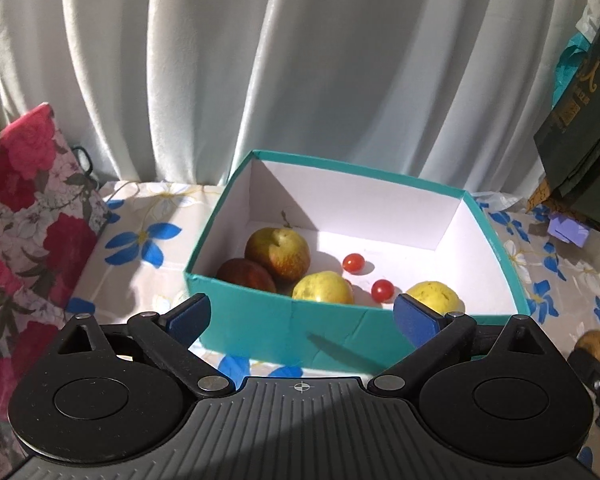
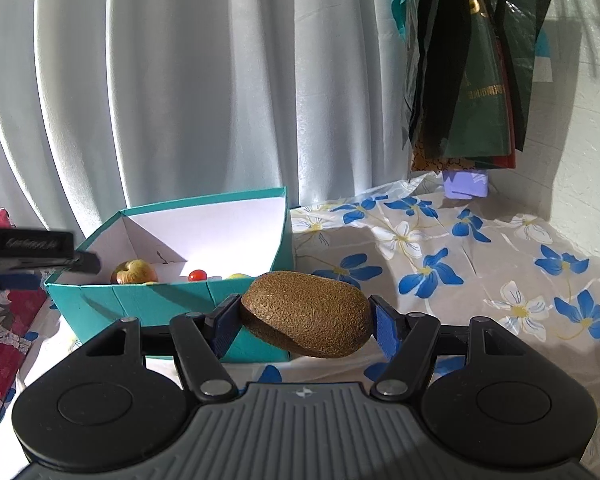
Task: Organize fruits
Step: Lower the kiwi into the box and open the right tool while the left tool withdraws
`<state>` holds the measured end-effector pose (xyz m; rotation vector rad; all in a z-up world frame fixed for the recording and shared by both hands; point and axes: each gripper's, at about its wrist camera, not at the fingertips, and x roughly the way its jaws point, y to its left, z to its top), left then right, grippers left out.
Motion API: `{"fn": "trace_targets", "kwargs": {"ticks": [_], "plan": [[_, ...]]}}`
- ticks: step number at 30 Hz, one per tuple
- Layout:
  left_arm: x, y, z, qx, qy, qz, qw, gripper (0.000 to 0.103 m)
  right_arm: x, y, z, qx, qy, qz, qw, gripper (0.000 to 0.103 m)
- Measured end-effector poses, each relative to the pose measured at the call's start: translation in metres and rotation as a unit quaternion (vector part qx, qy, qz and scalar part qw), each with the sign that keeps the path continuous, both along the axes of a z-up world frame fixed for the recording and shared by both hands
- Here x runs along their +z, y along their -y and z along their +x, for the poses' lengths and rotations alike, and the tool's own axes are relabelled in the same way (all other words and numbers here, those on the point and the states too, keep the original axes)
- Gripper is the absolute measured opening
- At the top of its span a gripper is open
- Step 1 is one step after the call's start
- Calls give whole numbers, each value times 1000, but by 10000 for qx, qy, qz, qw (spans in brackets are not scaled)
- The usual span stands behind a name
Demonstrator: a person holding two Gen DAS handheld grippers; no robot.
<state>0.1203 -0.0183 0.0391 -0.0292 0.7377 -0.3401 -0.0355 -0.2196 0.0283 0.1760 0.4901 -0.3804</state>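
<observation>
One kiwi point(image 2: 308, 314) clamped between right claw point(image 2: 306, 320) pads

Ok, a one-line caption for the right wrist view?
Right hand-held gripper holding a kiwi beside the teal box of fruit.

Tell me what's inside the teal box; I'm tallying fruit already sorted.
Inside the teal box: a green-red apple, a dark red fruit, two yellow fruits, and two cherry tomatoes. The near wall hides anything low behind it.
</observation>
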Motion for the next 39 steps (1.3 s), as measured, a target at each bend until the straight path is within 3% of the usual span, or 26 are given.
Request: {"fn": "trace_targets", "kwargs": {"ticks": [9,17,39], "plan": [[-23,-30,-14,349,-500,166,9980,101,10,-6,32,406,168,-171,9989,67],[-23,-49,-24,592,-597,100,9964,101,12,-14,62,703,198,-283,9969,67],[-34,-86,-41,1138,-903,193,9892,101,-33,-16,156,1031,-599,-534,9914,67]]}}
